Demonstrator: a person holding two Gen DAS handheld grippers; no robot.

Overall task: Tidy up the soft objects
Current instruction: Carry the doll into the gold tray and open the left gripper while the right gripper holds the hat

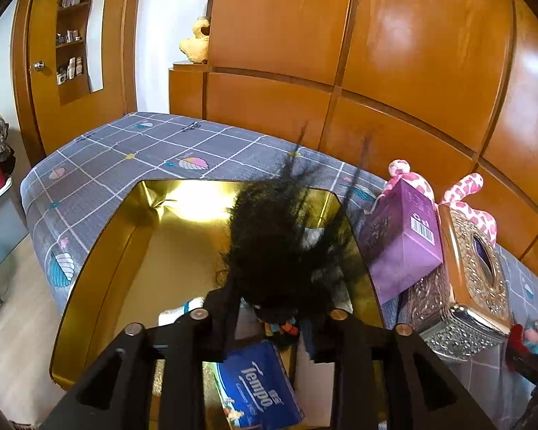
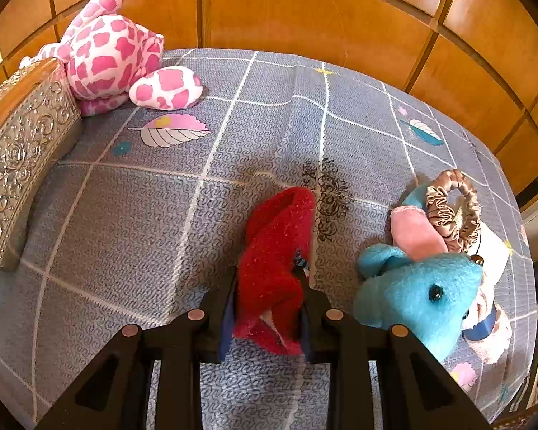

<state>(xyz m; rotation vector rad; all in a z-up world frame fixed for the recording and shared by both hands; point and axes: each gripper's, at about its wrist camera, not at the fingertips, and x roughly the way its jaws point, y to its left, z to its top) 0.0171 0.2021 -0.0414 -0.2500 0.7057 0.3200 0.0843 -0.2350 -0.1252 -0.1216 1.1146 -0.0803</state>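
My left gripper (image 1: 276,308) hangs over an open gold box (image 1: 100,279) that sits on the bed. A black feathery soft thing (image 1: 279,243), blurred, with a coloured bit at its lower end, lies in the gap between the fingers. Its narrow end does not touch either pad, so the jaws stand open. A blue Tempo tissue pack (image 1: 258,383) lies in the box below. My right gripper (image 2: 265,276) is shut on a red fuzzy cloth (image 2: 283,222), whose far end rests on the grey checked sheet (image 2: 143,215).
A blue plush toy (image 2: 419,294) and a beige satin scrunchie (image 2: 455,208) lie right of the red cloth. A pink-spotted plush (image 2: 114,50) sits far left behind a silver embossed tissue box (image 2: 21,150). A purple box (image 1: 401,240) leans beside the gold box. Wooden panels back the bed.
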